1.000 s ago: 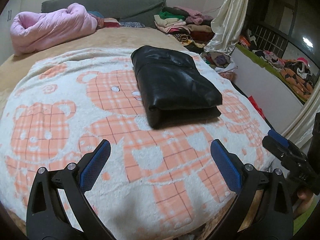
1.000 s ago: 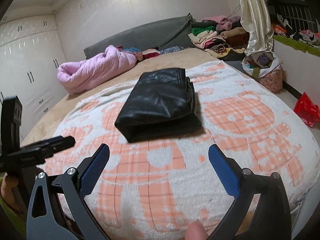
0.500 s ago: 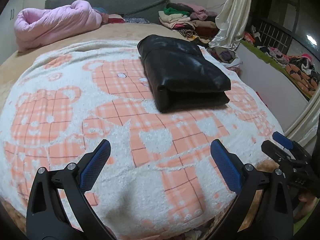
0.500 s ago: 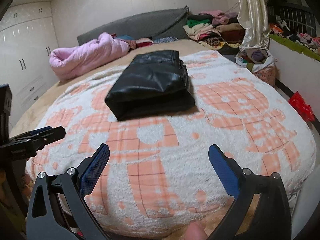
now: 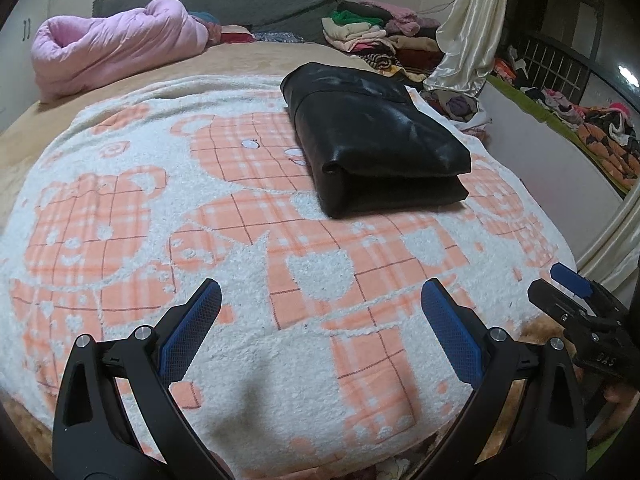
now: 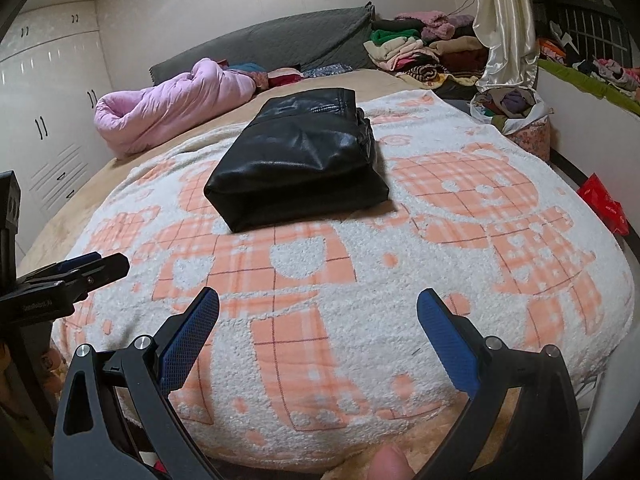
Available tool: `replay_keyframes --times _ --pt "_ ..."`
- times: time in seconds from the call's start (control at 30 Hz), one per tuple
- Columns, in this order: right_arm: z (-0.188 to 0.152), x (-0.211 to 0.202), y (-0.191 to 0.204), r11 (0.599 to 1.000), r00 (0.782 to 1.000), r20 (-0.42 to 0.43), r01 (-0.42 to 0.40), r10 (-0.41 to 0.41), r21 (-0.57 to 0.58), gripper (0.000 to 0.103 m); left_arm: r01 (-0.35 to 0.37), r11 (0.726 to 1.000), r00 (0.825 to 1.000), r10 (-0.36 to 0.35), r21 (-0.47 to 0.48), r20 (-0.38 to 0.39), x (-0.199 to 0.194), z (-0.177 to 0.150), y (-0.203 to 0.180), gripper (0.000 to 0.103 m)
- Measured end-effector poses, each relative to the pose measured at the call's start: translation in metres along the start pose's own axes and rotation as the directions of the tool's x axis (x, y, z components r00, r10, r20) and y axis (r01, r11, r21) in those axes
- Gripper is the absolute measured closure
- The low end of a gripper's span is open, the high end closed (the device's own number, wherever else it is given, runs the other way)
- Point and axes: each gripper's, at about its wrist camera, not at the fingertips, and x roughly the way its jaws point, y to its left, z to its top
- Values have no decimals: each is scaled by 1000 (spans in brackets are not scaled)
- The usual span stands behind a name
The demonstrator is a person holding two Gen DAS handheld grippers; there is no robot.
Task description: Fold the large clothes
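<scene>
Because the black jacket (image 5: 376, 140) already lies as a squared, stacked bundle on the bear blanket (image 5: 120, 208), toward the far half of the bed (image 5: 248, 56), neither tool has anything to hold. Both hover over the near edge of the blanket, well apart from the bundle, and both are released: the left tool (image 5: 318, 330) shows its blue pads (image 5: 191, 330) spread wide with only blanket between them, and the right tool (image 6: 318, 332) stands the same way. In the left view the right tool's tip pokes in at the right edge; in the right view the left one shows at the left edge, so they sit side by side, pointing at the bundle.

From how it lies, I judge the folding done or nearly so: the layers sit flush, the folded edge faces the tools, and nothing trails loose. The material looks slick and leathery, so it would likely spring open if nudged, which may be why it sits flat on the fuzzy blanket.

A pink quilt (image 6: 172, 108) is bunched near the headboard (image 6: 280, 40), and a heap of clothes (image 6: 416, 52) sits by the curtain (image 6: 504, 28), clear of the work.
</scene>
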Motion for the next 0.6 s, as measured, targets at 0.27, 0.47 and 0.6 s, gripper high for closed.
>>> replay_keyframes --times 0.27,0.47,0.6 --pt "0 0 2 1000 1000 -1 -2 2 -4 4 -3 1000 1000 3 1 -7 0 -1 -1 9" --pt "0 -1 3 1000 1000 -1 1 -1 -4 4 -8 1000 1000 8 5 -5 0 -1 -1 9" --pt "0 0 3 1000 1000 -1 -1 1 -5 4 -15 1000 1000 16 4 -6 -1 -1 -1 9"
